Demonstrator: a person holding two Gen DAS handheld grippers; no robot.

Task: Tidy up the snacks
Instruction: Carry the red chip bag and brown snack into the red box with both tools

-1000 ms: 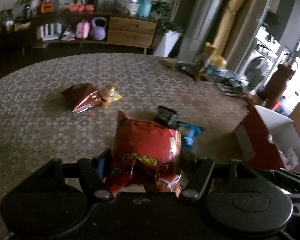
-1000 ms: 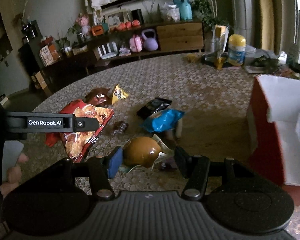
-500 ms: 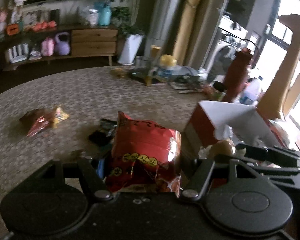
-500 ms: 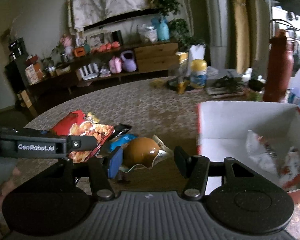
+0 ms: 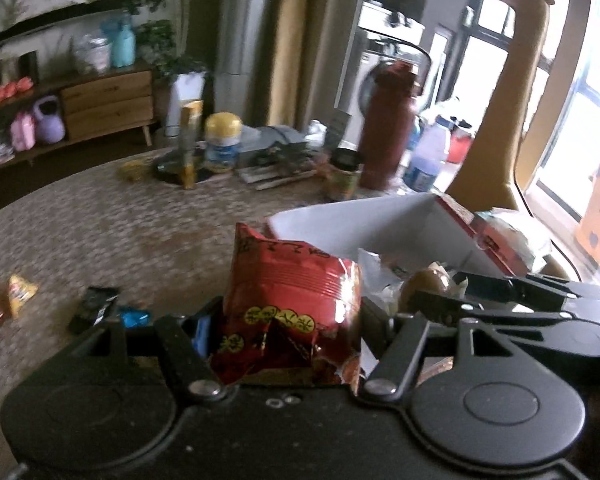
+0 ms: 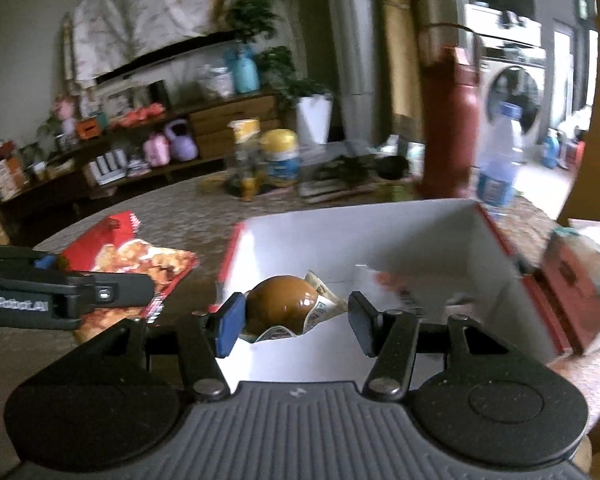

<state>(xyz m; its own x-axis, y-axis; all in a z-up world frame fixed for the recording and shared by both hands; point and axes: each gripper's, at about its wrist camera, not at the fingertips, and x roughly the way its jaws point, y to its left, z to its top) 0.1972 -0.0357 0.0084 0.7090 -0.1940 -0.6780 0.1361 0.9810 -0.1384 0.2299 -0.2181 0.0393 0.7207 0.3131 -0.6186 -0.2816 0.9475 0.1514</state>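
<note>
Blurring the box's (image 6: 420, 232) contents beyond counting, two grippers hover there: the left gripper (image 5: 290, 320) pinching one red snack bag (image 5: 292, 296), the right gripper (image 6: 296, 316) pinching one brown-domed packet (image 6: 282, 308).

Dim room — wooden sideboard (image 6: 236, 114) against the wall, bright windows (image 5: 580, 112) at right

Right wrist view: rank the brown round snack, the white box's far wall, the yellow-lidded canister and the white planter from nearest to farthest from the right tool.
1. Brown round snack: between the fingers of the right tool.
2. White box's far wall: just beyond, straight ahead.
3. Yellow-lidded canister: far side of the table.
4. White planter: on the floor behind the table, by the sideboard.
</note>
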